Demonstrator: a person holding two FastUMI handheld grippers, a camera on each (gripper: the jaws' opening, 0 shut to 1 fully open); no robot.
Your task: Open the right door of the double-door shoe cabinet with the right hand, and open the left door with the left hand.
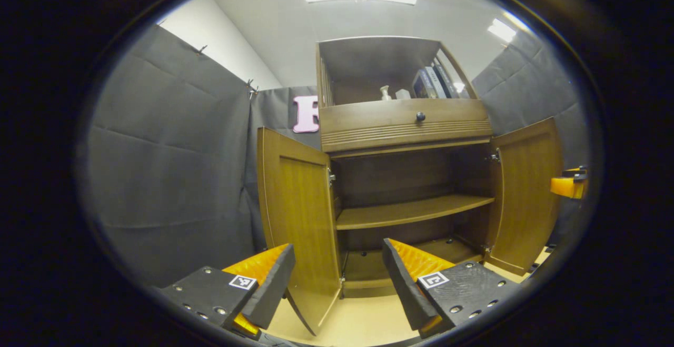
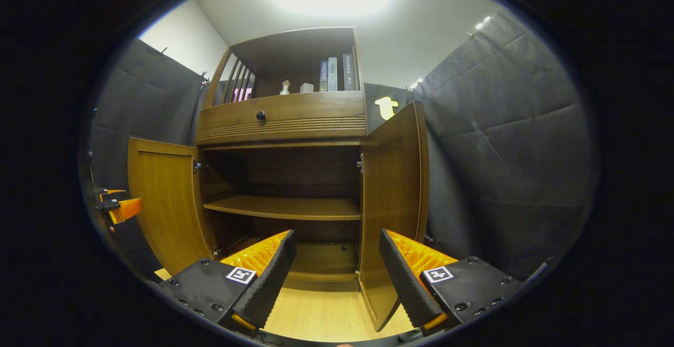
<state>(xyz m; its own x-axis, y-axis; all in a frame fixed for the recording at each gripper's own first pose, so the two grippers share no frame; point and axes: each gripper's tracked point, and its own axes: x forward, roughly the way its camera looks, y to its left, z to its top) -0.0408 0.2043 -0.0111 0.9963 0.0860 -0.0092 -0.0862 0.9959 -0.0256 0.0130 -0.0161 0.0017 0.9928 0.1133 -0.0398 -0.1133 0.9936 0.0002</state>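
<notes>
Both tongs (image 1: 339,278) (image 2: 337,278) gape before the open-doored cabinet (image 1: 403,126).

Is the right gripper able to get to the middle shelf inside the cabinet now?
Probably yes. Both doors stand swung wide, so the middle shelf looks bare and unblocked. The right gripper is open, with the right door just beside its path, not across it.

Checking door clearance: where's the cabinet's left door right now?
In the left gripper view the left door stands swung open, its lower edge between the left gripper fingers, hinged beside the middle shelf.
</notes>
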